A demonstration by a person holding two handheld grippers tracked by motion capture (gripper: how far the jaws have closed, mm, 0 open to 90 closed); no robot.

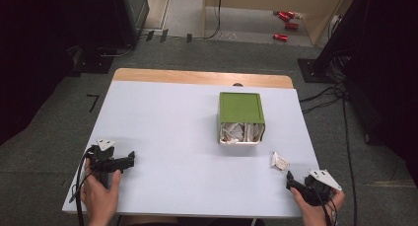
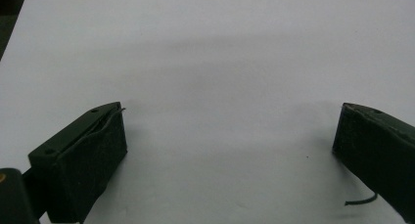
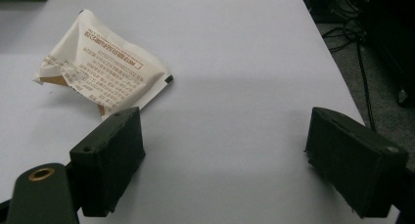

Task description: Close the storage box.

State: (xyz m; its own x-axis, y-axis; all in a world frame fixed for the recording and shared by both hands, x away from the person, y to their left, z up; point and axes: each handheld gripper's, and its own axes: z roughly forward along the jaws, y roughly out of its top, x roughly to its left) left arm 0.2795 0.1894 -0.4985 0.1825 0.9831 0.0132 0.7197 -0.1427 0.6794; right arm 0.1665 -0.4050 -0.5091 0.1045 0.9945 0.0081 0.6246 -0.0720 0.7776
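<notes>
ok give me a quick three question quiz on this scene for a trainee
1. True or false: the right gripper is shut on the white packet.
2. Which gripper is nearer the packet? A) left gripper B) right gripper
3. Fill in: the green box holds more white ____.

Key:
1. False; its jaws stand open, with the packet lying on the table just beyond one jaw.
2. B.
3. Packets, seen through the box's open side.

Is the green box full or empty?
Full, or nearly: the box lies tipped on its side, and white packets crowd its open end. One more packet lies outside on the table.
</notes>
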